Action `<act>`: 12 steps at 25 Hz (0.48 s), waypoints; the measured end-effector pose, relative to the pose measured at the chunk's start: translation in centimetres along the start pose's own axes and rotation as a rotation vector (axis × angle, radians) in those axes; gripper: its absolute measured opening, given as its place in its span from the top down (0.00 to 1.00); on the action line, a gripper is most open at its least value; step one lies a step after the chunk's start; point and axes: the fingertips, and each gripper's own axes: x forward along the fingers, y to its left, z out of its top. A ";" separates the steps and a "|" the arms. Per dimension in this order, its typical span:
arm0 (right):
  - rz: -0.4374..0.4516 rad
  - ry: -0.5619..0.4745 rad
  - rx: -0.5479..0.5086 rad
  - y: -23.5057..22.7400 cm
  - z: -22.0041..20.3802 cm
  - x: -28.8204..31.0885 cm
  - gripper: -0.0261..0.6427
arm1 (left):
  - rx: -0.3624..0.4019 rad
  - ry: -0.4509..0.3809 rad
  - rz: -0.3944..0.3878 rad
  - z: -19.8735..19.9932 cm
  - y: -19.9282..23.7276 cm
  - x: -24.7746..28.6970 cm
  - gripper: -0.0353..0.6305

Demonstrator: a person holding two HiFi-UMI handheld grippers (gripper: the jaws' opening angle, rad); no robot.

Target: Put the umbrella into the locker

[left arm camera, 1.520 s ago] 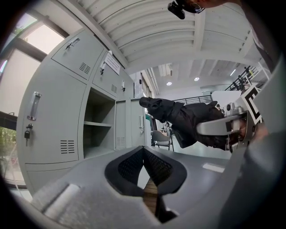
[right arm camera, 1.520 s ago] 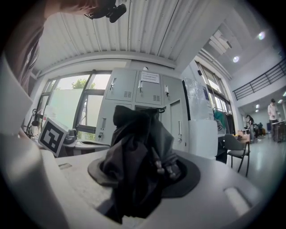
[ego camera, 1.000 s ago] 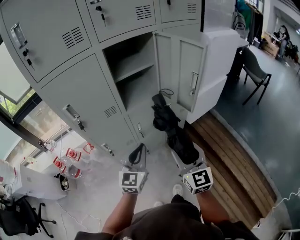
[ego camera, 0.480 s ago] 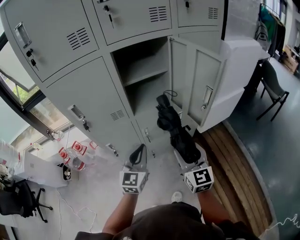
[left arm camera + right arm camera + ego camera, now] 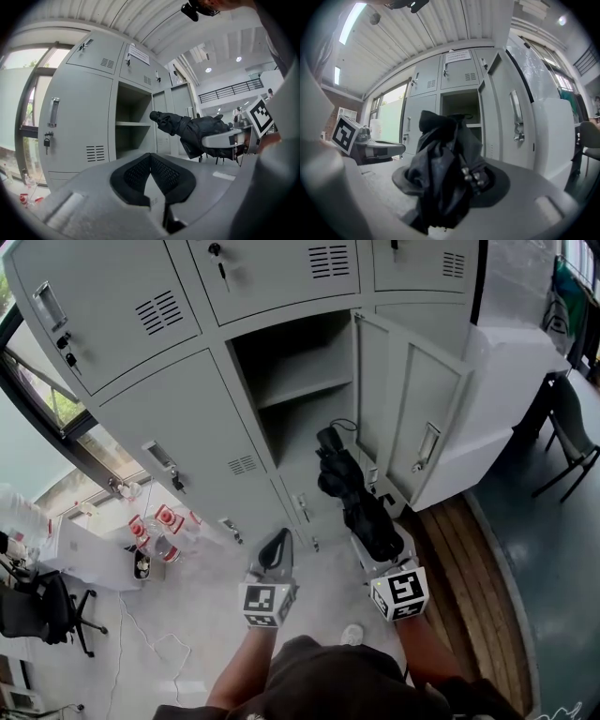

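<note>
Right claw (image 5: 380,542) clamped on umbrella (image 5: 352,493) | left claw (image 5: 276,545) together | locker compartment (image 5: 302,360) open ahead

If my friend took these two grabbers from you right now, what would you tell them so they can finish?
Right gripper: jaws shut on the folded black umbrella, whose far end points at the open locker.
Left gripper: jaws together, holding nothing, beside the right one.
Locker: door swung open to the right, shelf inside, nothing seen on it.
Done: umbrella gripped and held up in front of the opening.
Left: slide it in, let go, pull the gripper out.
</note>
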 end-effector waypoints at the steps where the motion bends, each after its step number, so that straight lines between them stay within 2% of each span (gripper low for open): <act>1: 0.004 0.003 0.003 -0.1 -0.1 0.3 0.61 | 0.003 -0.001 0.011 -0.1 0.2 0.0 0.94; 6: 0.020 0.016 0.017 -0.7 -0.6 2.3 0.61 | 0.011 -0.018 0.050 0.0 1.9 0.9 0.94; 12: 0.019 0.032 0.011 -0.9 -0.9 5.5 0.61 | -0.004 -0.021 0.046 0.0 4.1 3.2 0.94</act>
